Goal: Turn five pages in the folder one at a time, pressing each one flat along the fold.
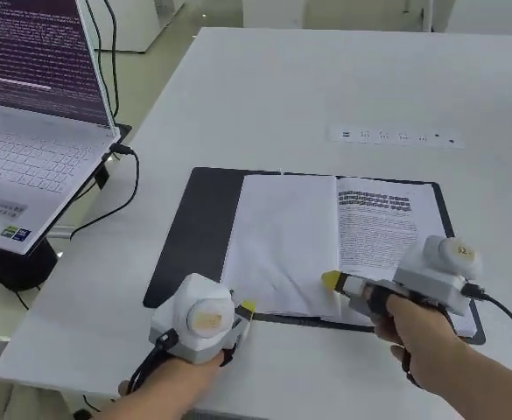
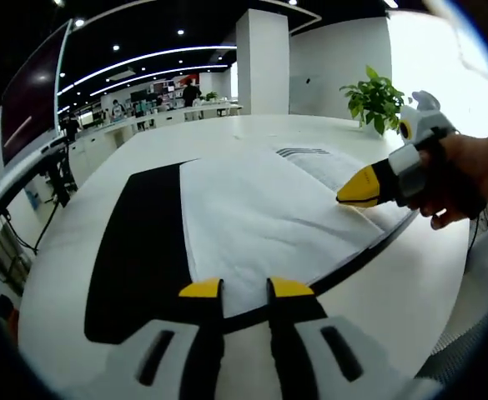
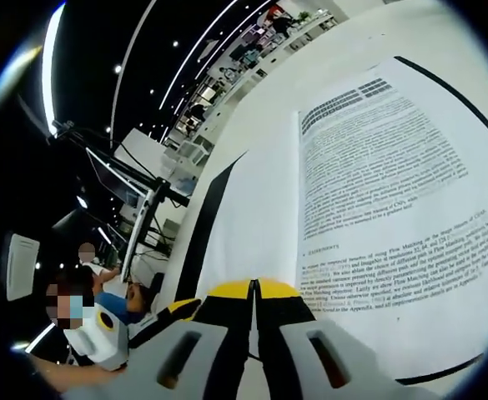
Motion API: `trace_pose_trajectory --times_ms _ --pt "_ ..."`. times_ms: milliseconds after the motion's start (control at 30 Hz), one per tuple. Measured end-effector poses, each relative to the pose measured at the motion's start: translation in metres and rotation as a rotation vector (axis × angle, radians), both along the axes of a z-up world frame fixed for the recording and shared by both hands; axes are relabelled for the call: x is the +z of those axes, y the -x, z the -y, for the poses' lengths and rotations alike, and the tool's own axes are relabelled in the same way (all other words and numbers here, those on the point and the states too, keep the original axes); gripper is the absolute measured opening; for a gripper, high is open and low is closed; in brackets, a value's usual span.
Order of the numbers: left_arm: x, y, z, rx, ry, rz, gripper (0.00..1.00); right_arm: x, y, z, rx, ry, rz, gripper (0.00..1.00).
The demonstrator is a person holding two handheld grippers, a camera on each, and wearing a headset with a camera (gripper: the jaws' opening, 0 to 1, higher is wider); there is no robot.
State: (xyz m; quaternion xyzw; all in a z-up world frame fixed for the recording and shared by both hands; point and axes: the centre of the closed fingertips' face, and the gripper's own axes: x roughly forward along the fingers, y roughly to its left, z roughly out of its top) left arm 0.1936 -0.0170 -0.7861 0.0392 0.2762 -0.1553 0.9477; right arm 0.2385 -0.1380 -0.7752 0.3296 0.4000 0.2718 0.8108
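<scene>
The black folder (image 1: pixel 205 229) lies open on the white table. Its left page (image 1: pixel 282 236) is blank and slightly creased; the right page (image 1: pixel 387 232) carries printed text. My right gripper (image 1: pixel 329 280) is shut, its yellow tip down on the paper near the bottom of the fold; in the right gripper view the jaws (image 3: pixel 254 287) meet over the printed page (image 3: pixel 385 175). My left gripper (image 1: pixel 247 307) sits at the folder's near edge below the blank page. Its jaws (image 2: pixel 244 289) stand a narrow gap apart, with nothing between them. The right gripper (image 2: pixel 364 185) also shows in the left gripper view, pressing the page.
An open laptop (image 1: pixel 28 131) stands at the left with cables (image 1: pixel 129 188) trailing toward the folder. A socket strip (image 1: pixel 396 136) is set into the table beyond the folder. The table's near edge runs just under both hands. A potted plant (image 2: pixel 375 100) stands far off.
</scene>
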Motion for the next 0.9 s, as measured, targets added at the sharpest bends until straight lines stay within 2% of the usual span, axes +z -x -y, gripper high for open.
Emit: trace_pose_trajectory --times_ms 133,233,467,900 --pt "0.0 -0.001 0.0 0.005 0.004 0.003 0.19 0.001 -0.01 -0.002 -0.015 -0.032 -0.027 0.0" --pt "-0.001 -0.001 0.0 0.006 0.004 0.007 0.19 0.001 -0.021 -0.003 -0.05 -0.08 -0.069 0.0" --pt "-0.001 -0.001 0.0 0.009 0.006 0.008 0.19 -0.004 -0.041 -0.001 -0.102 -0.127 -0.149 0.0" --pt "-0.003 -0.002 -0.002 0.009 0.009 0.007 0.19 -0.005 -0.082 0.002 -0.199 -0.216 -0.202 0.0"
